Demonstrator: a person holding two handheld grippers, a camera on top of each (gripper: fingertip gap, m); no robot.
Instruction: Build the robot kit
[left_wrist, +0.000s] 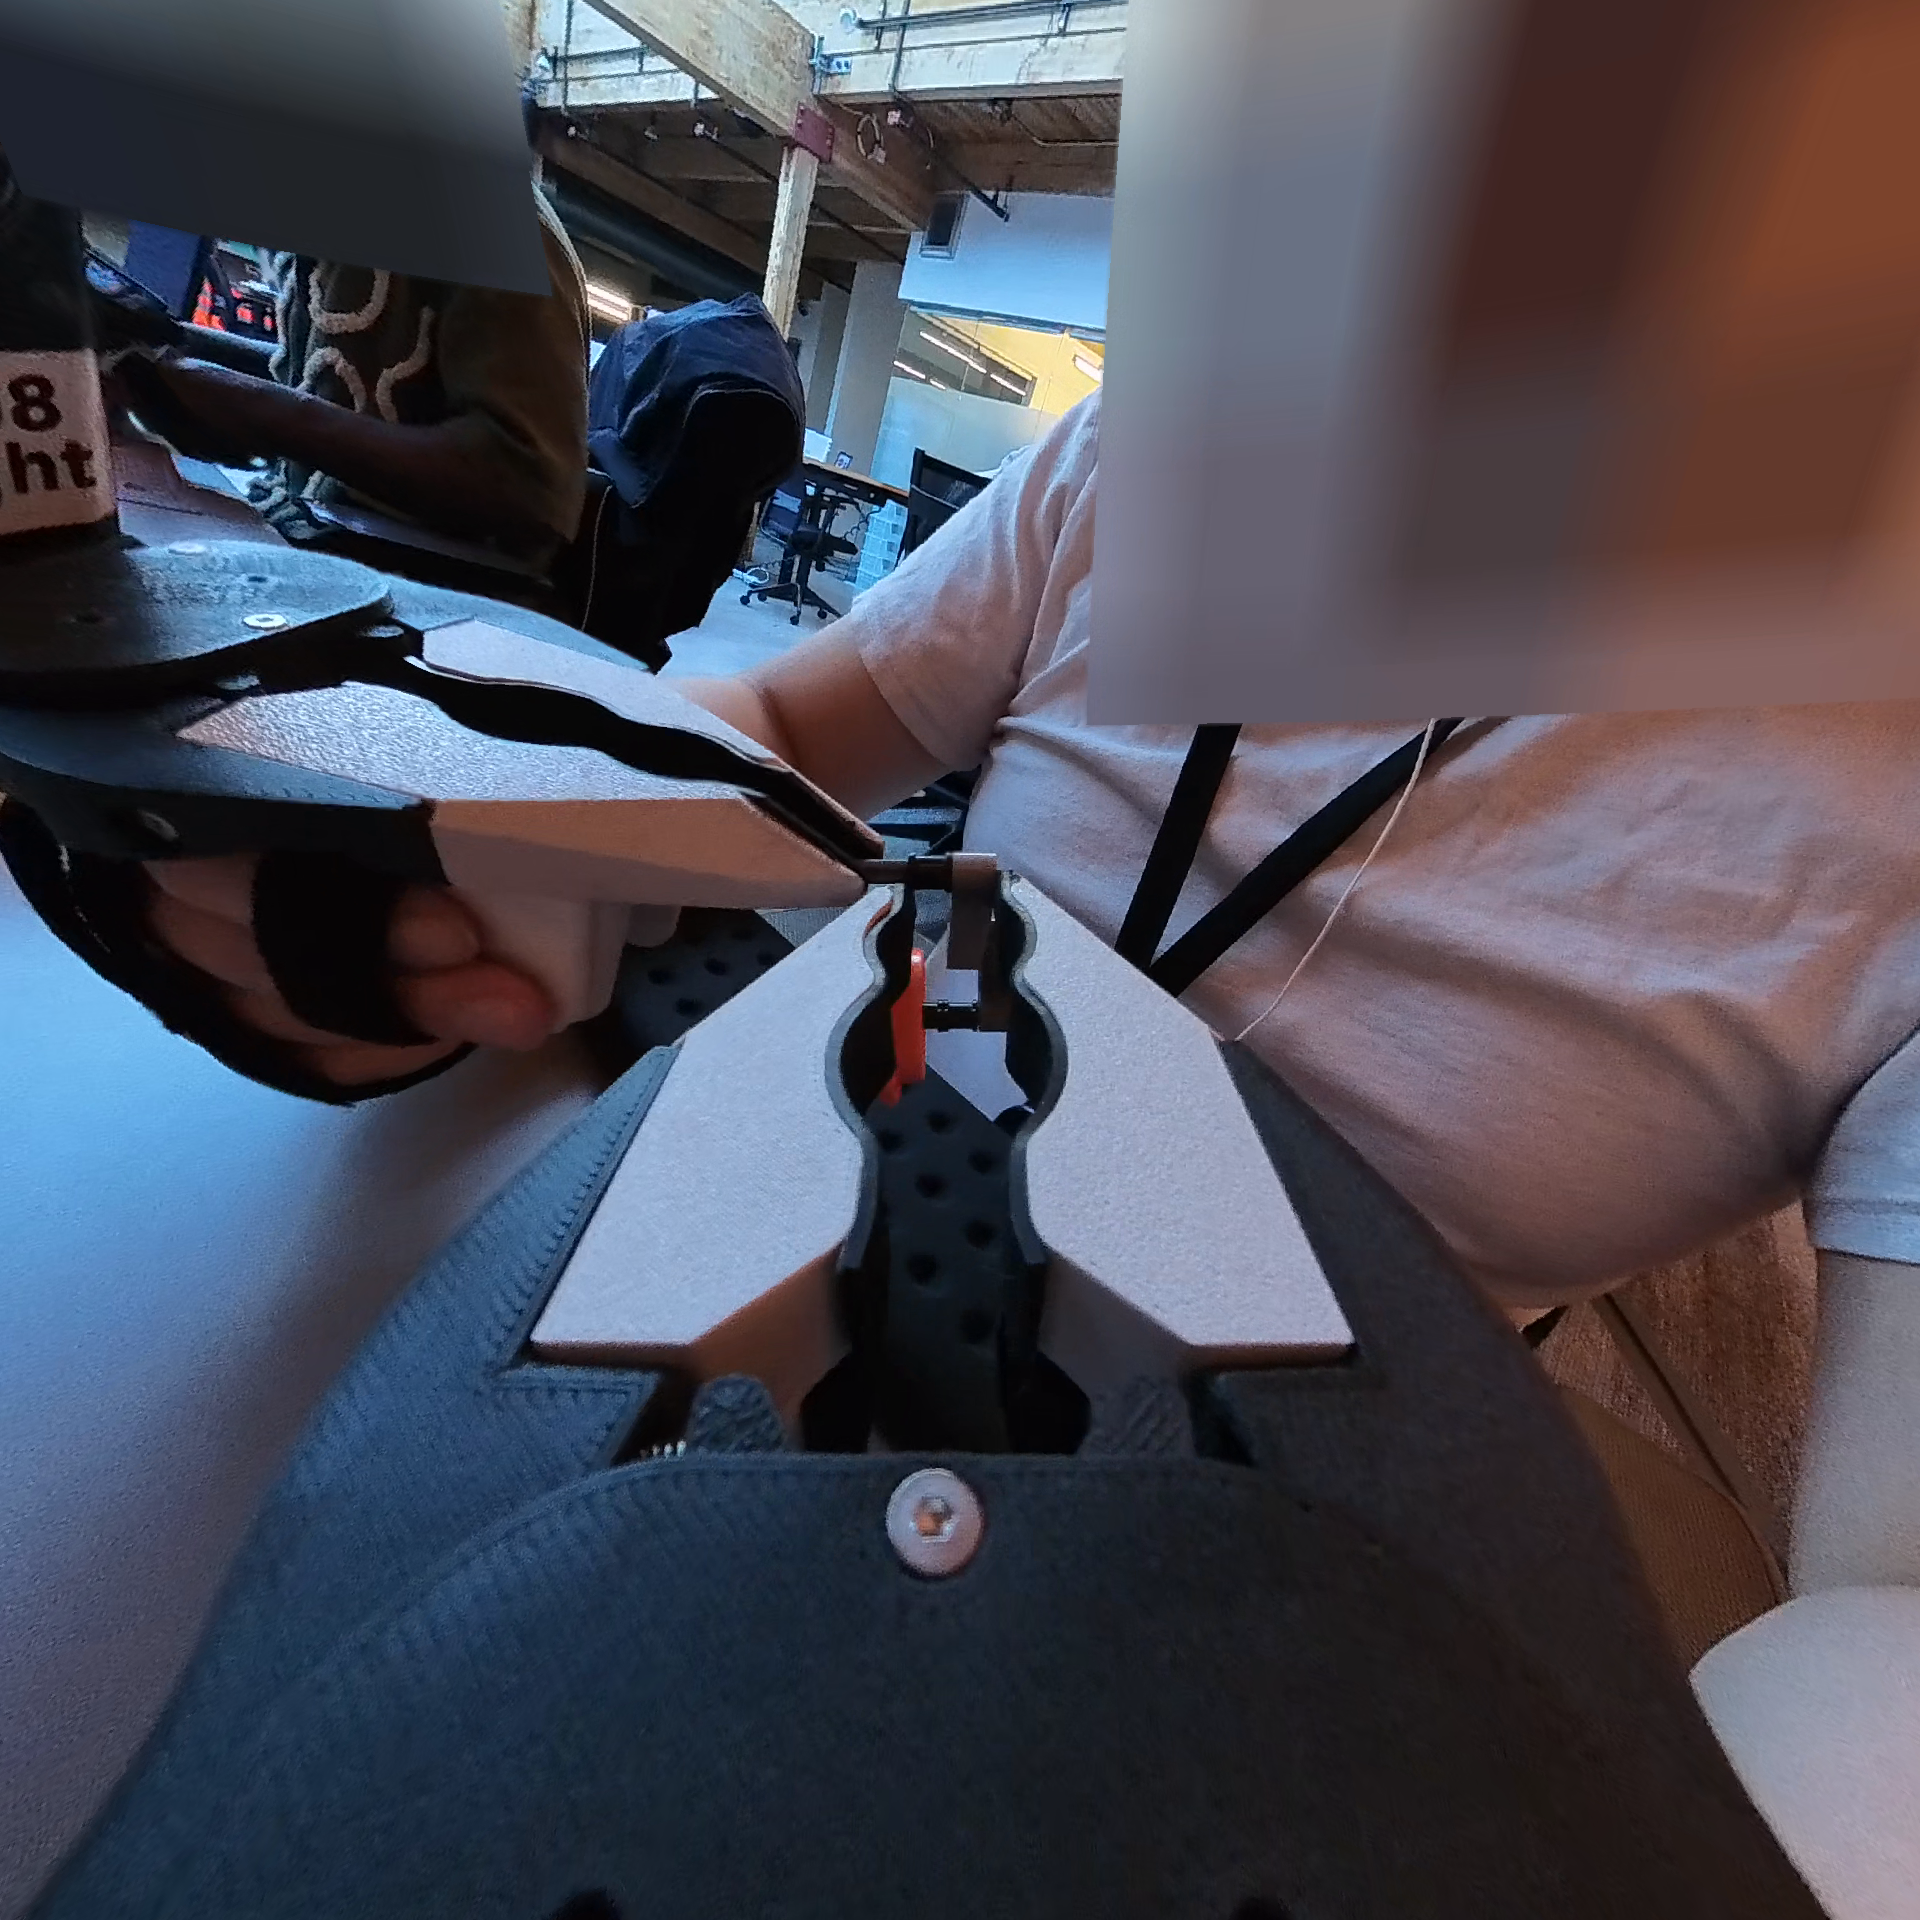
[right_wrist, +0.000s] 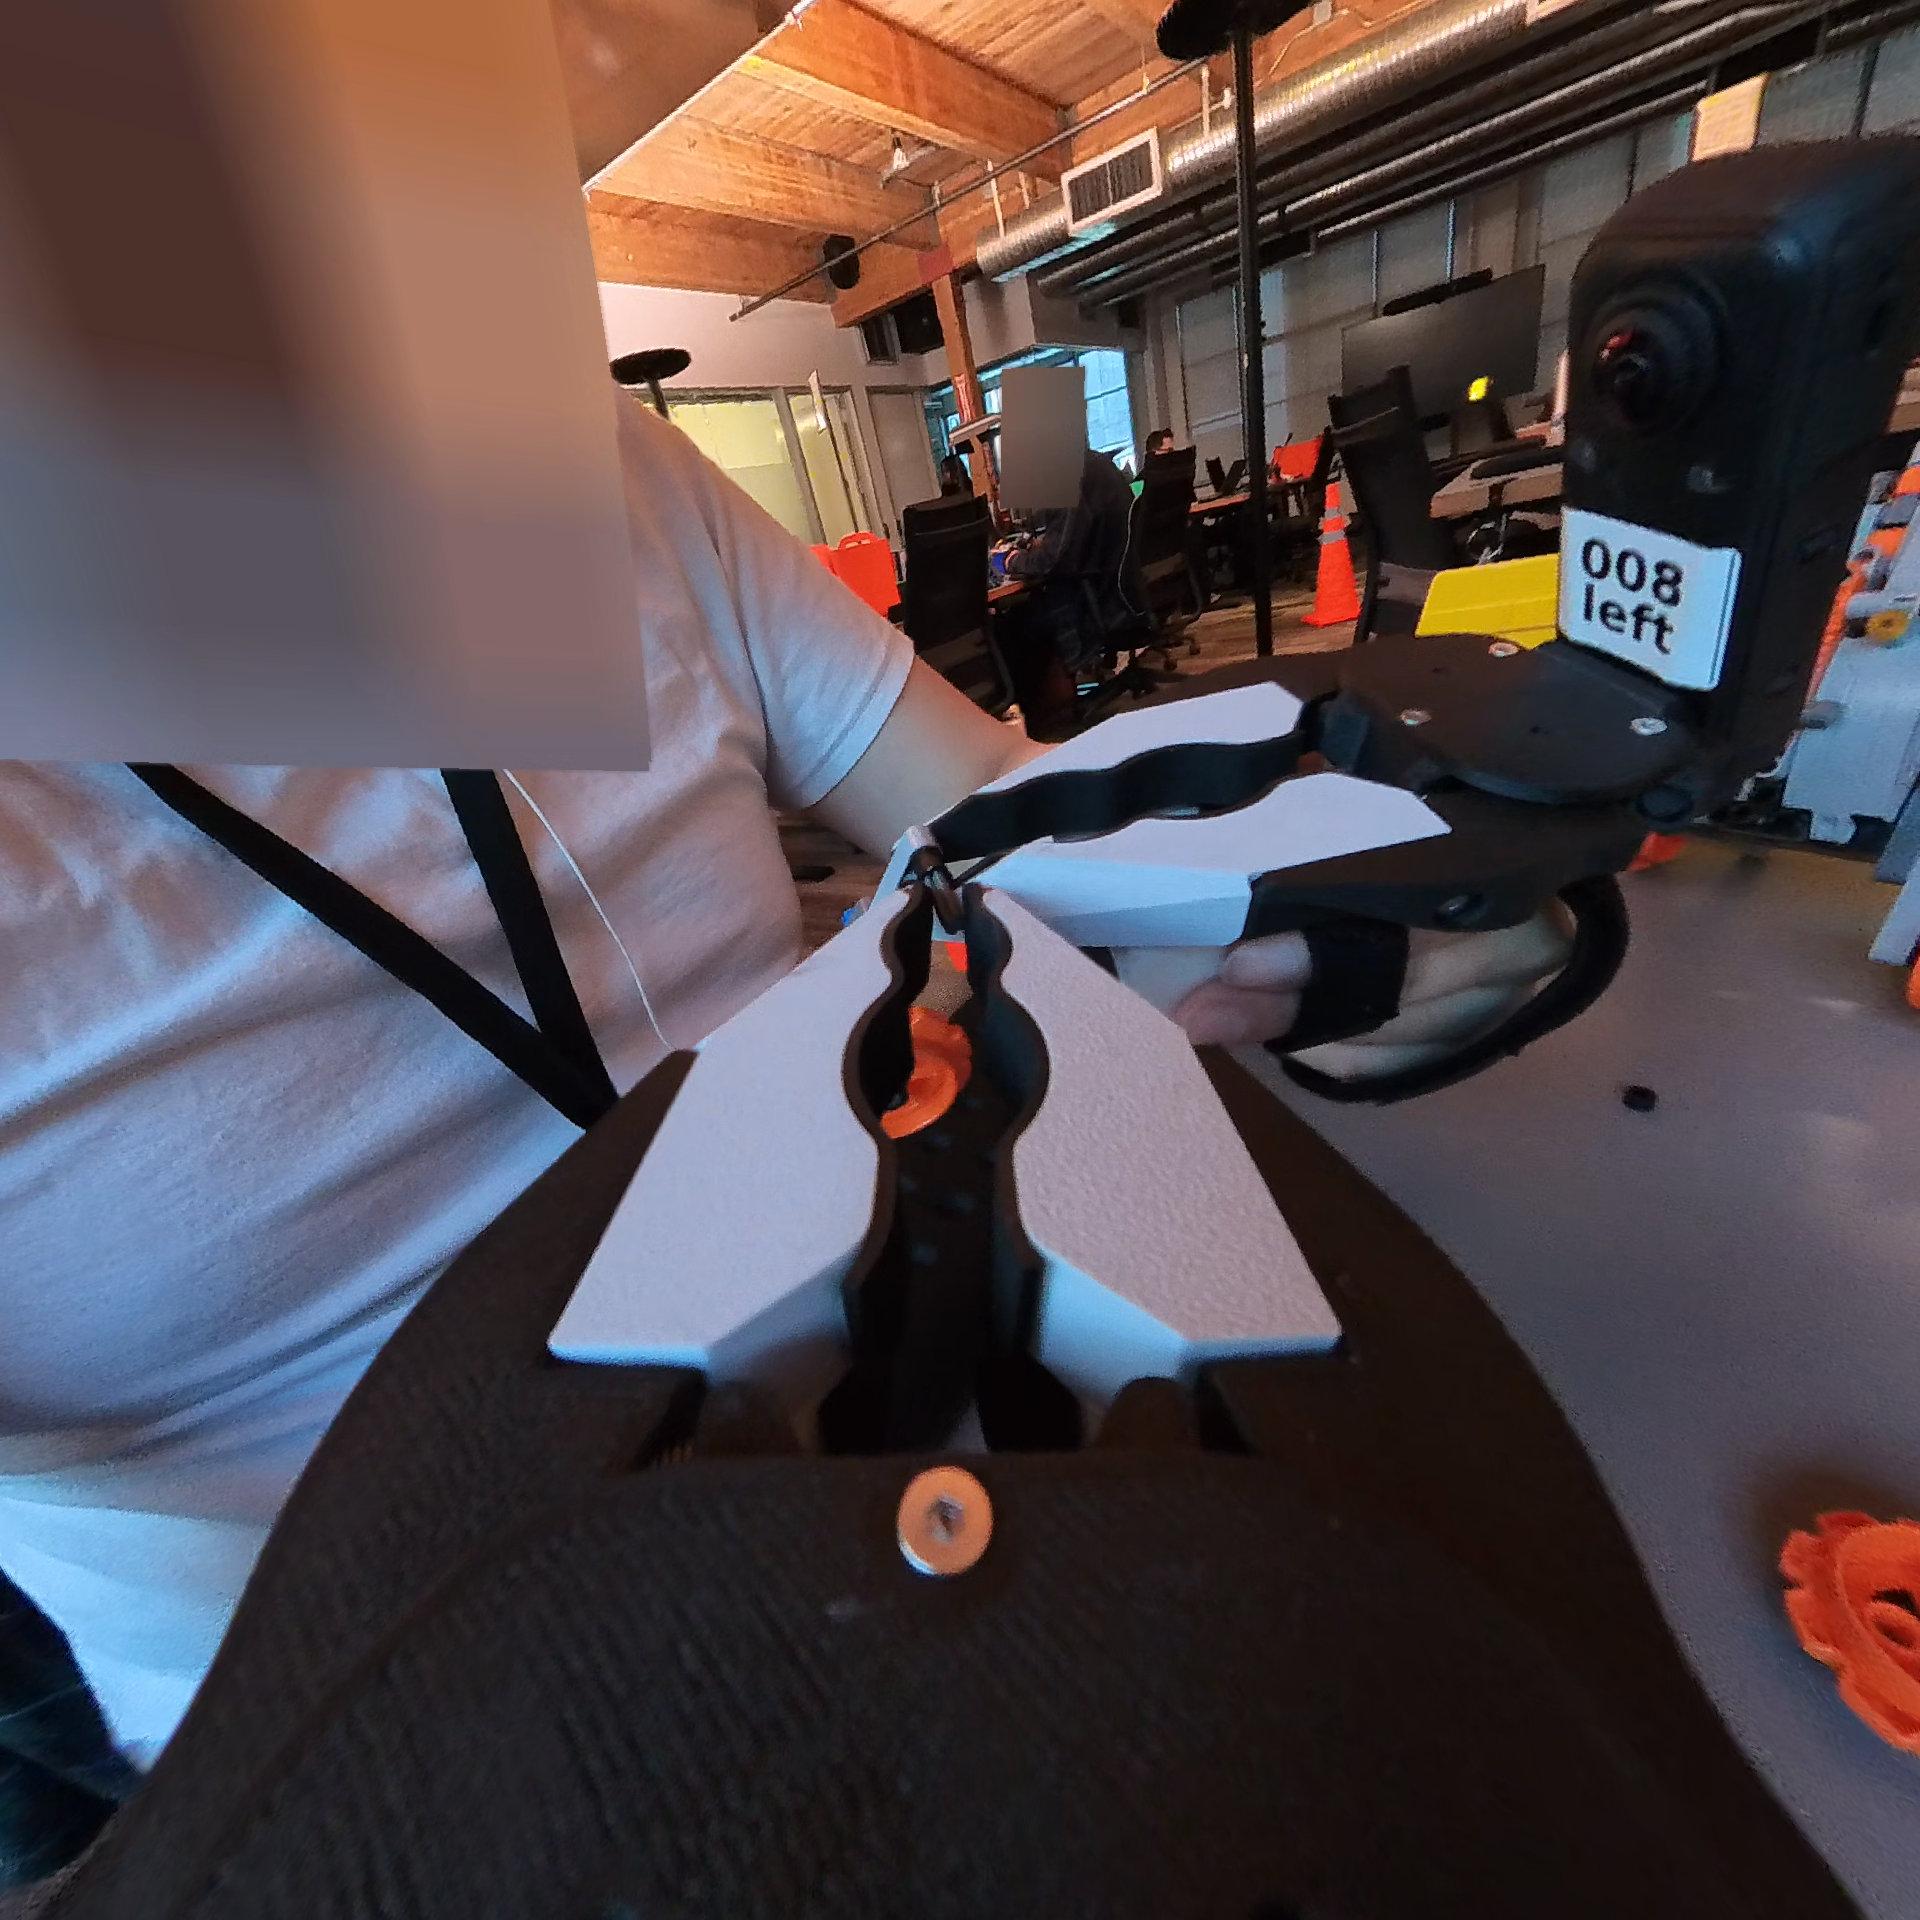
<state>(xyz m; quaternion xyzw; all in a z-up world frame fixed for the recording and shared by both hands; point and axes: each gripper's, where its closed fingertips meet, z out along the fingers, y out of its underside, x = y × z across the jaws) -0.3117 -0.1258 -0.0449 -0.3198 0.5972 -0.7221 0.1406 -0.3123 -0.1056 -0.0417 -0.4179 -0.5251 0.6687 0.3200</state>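
A small assembly of thin black pins and a flat brownish link (left_wrist: 961, 925) hangs in the air between the two sets of tongs, above the black pegboard plate (left_wrist: 940, 1195) lying near the counter (left_wrist: 208, 1195) edge closest to the person in the pale shirt (left_wrist: 1455, 935). An orange gear (right_wrist: 920, 1081) sits upright on the plate just below the link; from the left wrist view it shows as a thin orange sliver.

The left tongs (left_wrist: 940, 904) are narrowed nearly to a close, their tips pinching the link and pin assembly from below. The right tongs (left_wrist: 868, 868) come in from the side, closed down on the end of the upper black pin, so both tips meet at the same small part. In the right wrist view the tips of both tongs crowd together there and the part is mostly hidden.

A second orange gear (right_wrist: 1860, 1631) lies flat on the counter, well apart from the tongs.
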